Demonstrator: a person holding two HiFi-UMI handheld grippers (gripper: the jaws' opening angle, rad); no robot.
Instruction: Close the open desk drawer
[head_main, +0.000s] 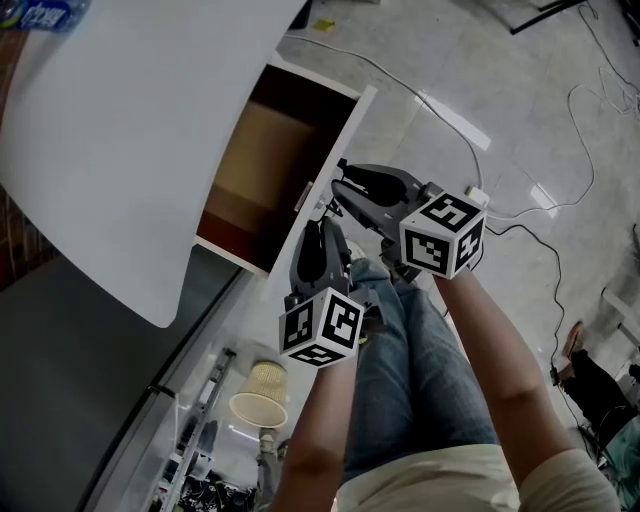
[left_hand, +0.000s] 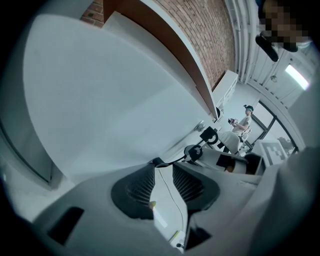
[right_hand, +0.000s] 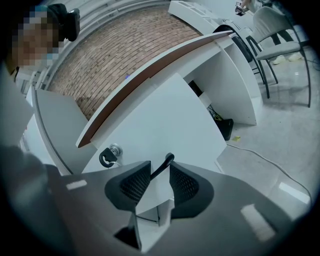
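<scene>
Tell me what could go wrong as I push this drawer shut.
The handle sits between the right gripper's open jaws, so it may snag as you push. The key in the drawer front sticks out between the grippers, and the left gripper could knock it.

My left gripper (head_main: 322, 228) and right gripper (head_main: 342, 188): dark grey shells, each topped by a white cube (head_main: 322, 326) with black square markers. I wear blue jeans (head_main: 425, 380) and a pale shirt (head_main: 440, 490).
</scene>
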